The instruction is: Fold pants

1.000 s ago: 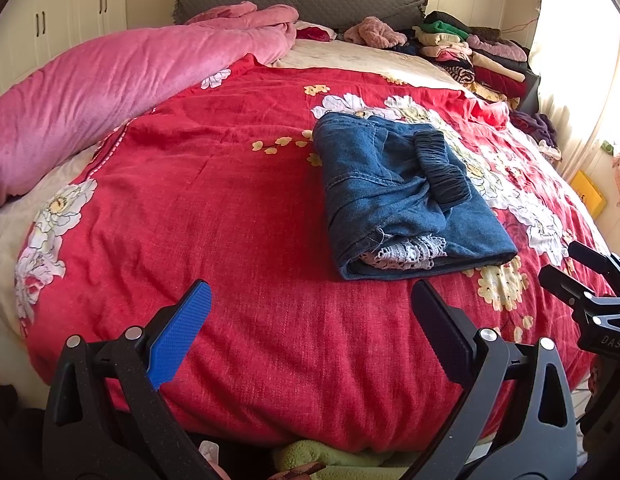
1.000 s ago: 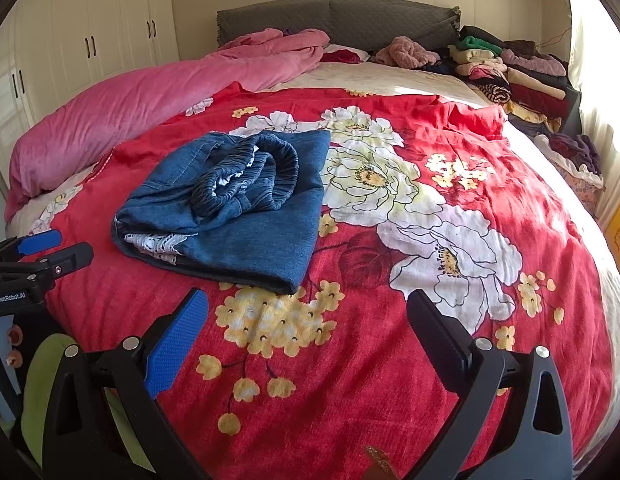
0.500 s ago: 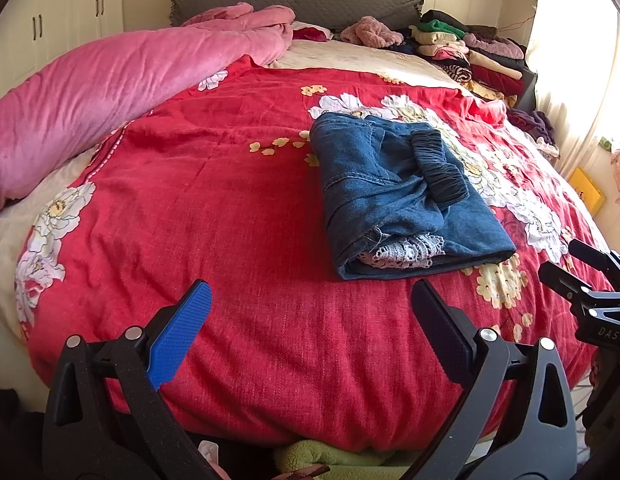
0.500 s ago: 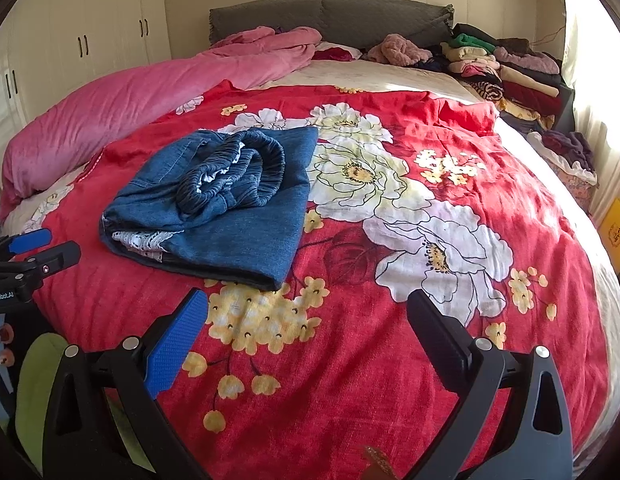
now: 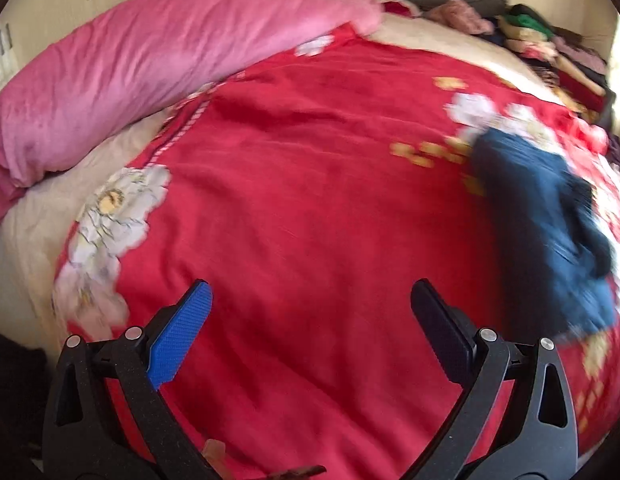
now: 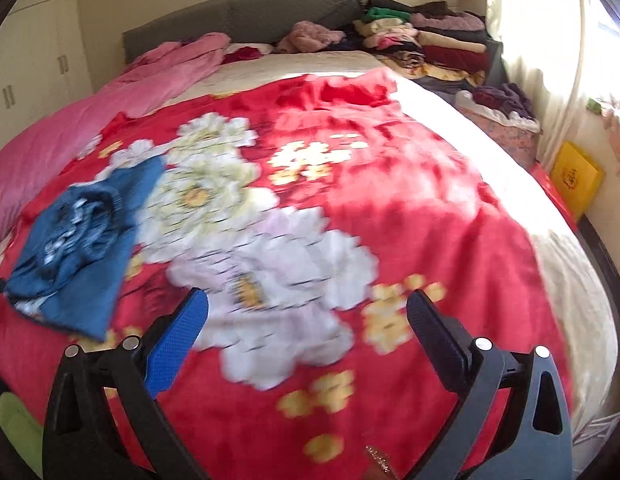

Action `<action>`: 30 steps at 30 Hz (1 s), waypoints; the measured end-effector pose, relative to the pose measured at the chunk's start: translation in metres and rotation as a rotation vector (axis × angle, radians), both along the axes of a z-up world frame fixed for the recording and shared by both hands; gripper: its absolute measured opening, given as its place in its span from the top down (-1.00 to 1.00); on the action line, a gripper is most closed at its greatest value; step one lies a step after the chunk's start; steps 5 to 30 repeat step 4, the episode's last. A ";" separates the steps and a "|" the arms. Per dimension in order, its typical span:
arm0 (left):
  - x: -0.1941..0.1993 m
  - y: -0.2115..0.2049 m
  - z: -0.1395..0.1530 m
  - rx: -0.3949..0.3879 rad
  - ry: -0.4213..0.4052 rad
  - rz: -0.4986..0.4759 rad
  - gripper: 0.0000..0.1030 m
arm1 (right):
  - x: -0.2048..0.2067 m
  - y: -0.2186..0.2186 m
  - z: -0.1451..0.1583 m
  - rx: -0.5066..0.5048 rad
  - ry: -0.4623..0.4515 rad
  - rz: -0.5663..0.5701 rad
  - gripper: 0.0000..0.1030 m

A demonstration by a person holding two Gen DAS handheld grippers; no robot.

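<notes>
Denim pants [image 6: 76, 240] folded on red blanket [image 5: 310, 200]; L tool [image 5: 310, 300] & R tool [image 6: 308, 308] wide open, empty, above blanket.

A bed [image 6: 450, 92] carries a red floral blanket [image 6: 410, 208], folded jeans [image 6: 82, 240] and a pink quilt [image 5: 150, 64].

A lived-in home bedroom

A bed fills both views, spread with a red floral blanket [image 6: 390, 208] and a pink duvet [image 5: 150, 64] at the left; a grey padded headboard [image 6: 246, 16] runs along the top, stacked folded clothes [image 6: 422, 40] sit upper right, and cream wardrobe doors [image 6: 26, 60] stand upper left.
</notes>
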State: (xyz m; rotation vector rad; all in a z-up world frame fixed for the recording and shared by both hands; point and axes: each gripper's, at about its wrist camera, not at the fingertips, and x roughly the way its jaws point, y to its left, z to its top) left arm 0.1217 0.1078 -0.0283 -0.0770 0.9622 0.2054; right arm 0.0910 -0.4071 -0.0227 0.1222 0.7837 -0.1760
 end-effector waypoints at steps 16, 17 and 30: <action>0.056 0.063 -0.013 0.061 0.065 0.102 -0.82 | 0.039 -0.090 -0.013 -0.024 0.065 -0.155 -0.91; 0.056 0.063 -0.013 0.061 0.065 0.102 -0.82 | 0.039 -0.090 -0.013 -0.024 0.065 -0.155 -0.91; 0.056 0.063 -0.013 0.061 0.065 0.102 -0.82 | 0.039 -0.090 -0.013 -0.024 0.065 -0.155 -0.91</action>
